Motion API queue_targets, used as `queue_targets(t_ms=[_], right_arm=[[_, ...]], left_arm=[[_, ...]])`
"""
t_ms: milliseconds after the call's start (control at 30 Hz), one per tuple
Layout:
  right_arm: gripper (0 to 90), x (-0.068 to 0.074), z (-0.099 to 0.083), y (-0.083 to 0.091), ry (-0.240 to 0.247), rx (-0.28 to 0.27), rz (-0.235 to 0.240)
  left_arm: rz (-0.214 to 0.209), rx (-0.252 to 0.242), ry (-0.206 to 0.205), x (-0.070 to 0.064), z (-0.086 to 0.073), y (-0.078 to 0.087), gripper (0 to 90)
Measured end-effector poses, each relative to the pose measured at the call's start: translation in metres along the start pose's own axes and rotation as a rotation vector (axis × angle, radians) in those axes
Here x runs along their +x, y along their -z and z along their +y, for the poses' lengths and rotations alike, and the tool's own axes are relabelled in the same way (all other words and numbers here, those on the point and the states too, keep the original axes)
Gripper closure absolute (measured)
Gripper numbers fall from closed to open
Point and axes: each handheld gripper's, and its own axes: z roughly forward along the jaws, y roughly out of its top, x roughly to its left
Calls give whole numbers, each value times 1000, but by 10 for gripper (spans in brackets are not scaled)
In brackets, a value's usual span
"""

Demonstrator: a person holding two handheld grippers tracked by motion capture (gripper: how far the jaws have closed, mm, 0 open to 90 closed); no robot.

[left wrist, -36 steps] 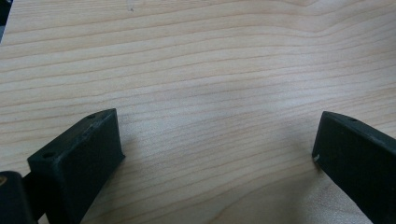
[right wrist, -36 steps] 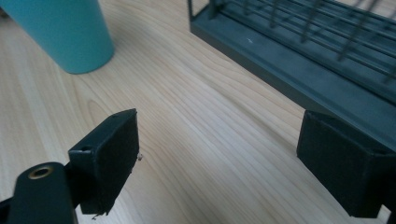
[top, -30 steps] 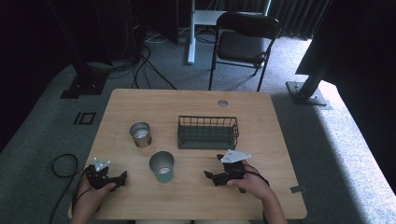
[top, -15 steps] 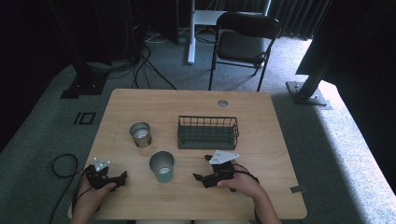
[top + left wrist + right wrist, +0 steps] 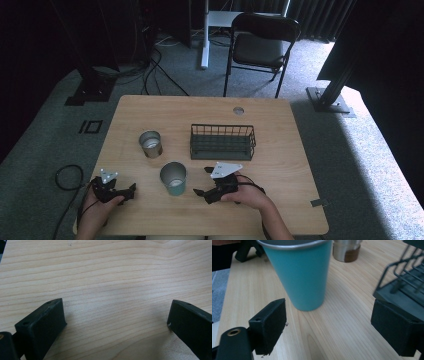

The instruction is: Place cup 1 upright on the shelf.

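table [image 5: 280,165] has the basket [image 5: 222,142] mid-back, steel cup [image 5: 150,143] to its left. teal cup [image 5: 173,178] stands upright near the front, so the right gripper [image 5: 202,181] faces it, jaws wide, holding nothing, probably lining up a grab. left gripper [image 5: 131,190] rests wide open on bare wood.

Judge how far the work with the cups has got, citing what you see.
Nothing looks done: the teal cup and steel cup stand on the table, outside the wire basket. In hand: the open right gripper faces the teal cup, not touching. Gripping and moving it remain. The left gripper rests open.
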Motion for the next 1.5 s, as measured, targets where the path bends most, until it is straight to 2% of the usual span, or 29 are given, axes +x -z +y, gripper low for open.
queue_targets(t_ms=[200, 267, 333, 733, 1067, 1233, 1500], right_arm=[[128, 8, 8, -10, 32, -14, 38], [127, 10, 11, -14, 23, -14, 43], [128, 11, 13, -18, 39, -15, 47], [127, 18, 23, -37, 57, -49, 93], [123, 18, 29, -51, 59, -76, 105], [114, 17, 32, -56, 40, -96, 117], [114, 18, 37, -60, 56, -118, 123]], left_arm=[[0, 0, 0, 0, 0, 0, 20], [0, 0, 0, 0, 0, 0, 20], [0, -1, 0, 0, 0, 0, 20], [0, 0, 0, 0, 0, 0, 20], [0, 0, 0, 0, 0, 0, 20], [0, 0, 0, 0, 0, 0, 20], [0, 0, 0, 0, 0, 0, 20]])
